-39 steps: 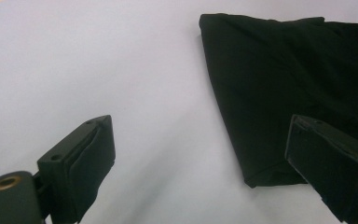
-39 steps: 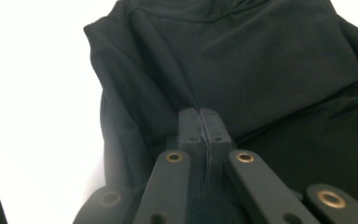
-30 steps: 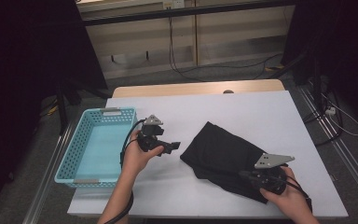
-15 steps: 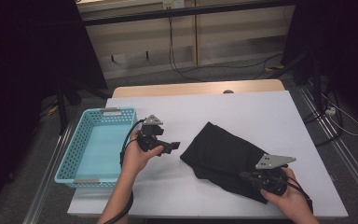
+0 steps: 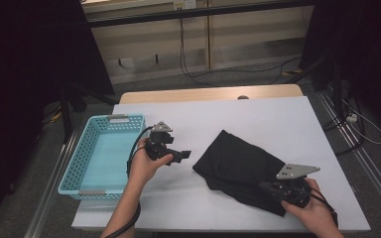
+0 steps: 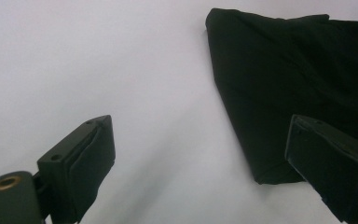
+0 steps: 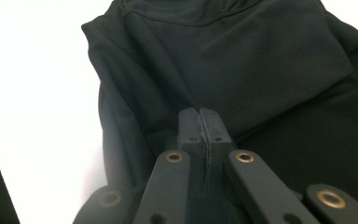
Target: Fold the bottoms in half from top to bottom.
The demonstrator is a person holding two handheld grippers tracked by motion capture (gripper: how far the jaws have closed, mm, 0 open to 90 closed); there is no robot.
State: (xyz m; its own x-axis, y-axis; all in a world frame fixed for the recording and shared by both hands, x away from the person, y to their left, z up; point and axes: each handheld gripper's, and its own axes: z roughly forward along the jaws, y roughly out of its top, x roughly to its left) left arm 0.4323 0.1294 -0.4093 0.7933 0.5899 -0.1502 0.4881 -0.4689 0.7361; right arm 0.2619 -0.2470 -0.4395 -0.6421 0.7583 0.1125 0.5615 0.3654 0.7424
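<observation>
Lying rumpled on the white counter [image 5: 258, 119], the black cloth [image 5: 238, 166] spreads as a folded, roughly wedge-shaped heap right of centre, one blunt corner towards the middle and its long edge running to the near right. Soft creases cross its matte surface in the right gripper view. The right gripper [image 5: 267, 187] rests at the cloth's near right end with its fingers [image 7: 189, 128] pressed together; a thin dark layer seems to sit between the pads, so they appear to pinch the cloth's edge. The left gripper [image 5: 184, 155] hangs just beside the cloth's left corner, fingers [image 6: 81, 163] spread wide with only bare counter between them, not touching the fabric. Nothing lies between that gripper and the cloth. A light blue basket [image 5: 79, 163] with perforated walls stands at the counter's left edge, well apart from the cloth, and holds nothing.
</observation>
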